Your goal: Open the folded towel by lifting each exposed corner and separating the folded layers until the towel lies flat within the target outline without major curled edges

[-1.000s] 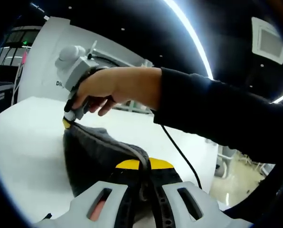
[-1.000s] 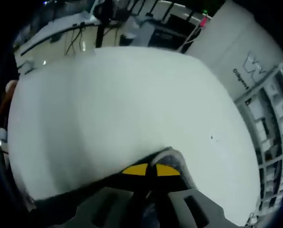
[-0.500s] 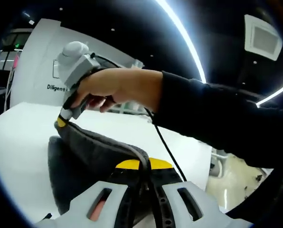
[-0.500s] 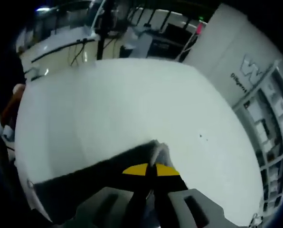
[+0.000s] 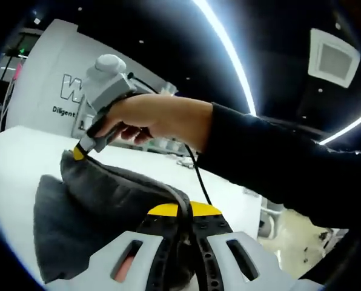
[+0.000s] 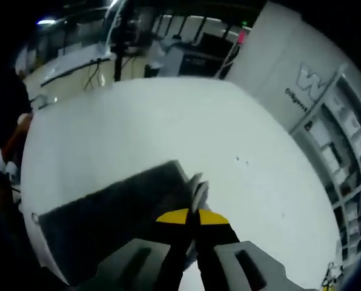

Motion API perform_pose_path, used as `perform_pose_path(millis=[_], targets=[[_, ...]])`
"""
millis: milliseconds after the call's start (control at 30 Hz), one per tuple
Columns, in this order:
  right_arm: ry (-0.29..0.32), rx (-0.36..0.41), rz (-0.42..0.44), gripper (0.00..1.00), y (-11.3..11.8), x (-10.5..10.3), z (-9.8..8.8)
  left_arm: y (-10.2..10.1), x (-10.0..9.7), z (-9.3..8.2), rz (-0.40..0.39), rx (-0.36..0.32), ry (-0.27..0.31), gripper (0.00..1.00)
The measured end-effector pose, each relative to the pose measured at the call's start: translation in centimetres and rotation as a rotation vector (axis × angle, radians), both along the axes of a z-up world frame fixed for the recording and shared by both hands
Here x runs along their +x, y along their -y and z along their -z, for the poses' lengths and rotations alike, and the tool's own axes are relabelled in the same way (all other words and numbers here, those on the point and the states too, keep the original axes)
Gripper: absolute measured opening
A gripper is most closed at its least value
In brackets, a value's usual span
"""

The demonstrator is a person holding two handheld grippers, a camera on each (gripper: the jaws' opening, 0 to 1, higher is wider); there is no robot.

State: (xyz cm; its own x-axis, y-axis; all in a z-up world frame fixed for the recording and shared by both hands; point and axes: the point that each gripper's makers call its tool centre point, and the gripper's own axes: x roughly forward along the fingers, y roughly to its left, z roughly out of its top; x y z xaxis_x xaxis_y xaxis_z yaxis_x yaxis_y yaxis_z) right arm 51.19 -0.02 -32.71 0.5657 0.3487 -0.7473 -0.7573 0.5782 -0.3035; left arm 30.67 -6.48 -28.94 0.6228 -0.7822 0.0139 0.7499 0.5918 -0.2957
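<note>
Left hand-held gripper (image 5: 185,213): yellow-tipped jaws are closed together on a fold of the dark grey terry towel (image 5: 102,206), whose edge is pinched between the tips. Right hand-held gripper (image 6: 192,217): jaws are likewise pressed together, with a pale-edged corner of the towel (image 6: 108,212) clamped between the yellow tips.

In the left gripper view, the right hand-held gripper (image 5: 79,153) is seen held by a person's hand (image 5: 153,118) in a black sleeve (image 5: 277,163), its tip gripping the far corner of the towel. The towel is stretched between the two grippers along its top edge and is raised off the white table (image 5: 17,151); the rest hangs down in loose folds. Whether the lower part touches the table cannot be told for sure from either view, likely so at the low end.

In the right gripper view, the towel is seen as a dark band running from the tips toward the lower left over the white table (image 6: 168,121). A white panel with lettering (image 6: 301,85) is seen beyond the table.
</note>
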Motion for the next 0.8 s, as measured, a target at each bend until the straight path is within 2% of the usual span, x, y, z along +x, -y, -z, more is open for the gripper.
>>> perform_pose_path(millis=[367,500,800], targets=[[0.010,0.002,0.059,0.00,4.4,1.0,0.4,2.7,0.5,0.2,0.033,-0.015,-0.009,0.03],[0.012,0.013,0.076,0.00,5.7,1.1,0.5,3.5,0.7,0.4,0.031,0.001,0.011,0.03],[0.004,0.047,0.117,0.00,8.9,1.1,1.6,6.1,0.4,1.6,0.060,0.032,-0.004,0.03]])
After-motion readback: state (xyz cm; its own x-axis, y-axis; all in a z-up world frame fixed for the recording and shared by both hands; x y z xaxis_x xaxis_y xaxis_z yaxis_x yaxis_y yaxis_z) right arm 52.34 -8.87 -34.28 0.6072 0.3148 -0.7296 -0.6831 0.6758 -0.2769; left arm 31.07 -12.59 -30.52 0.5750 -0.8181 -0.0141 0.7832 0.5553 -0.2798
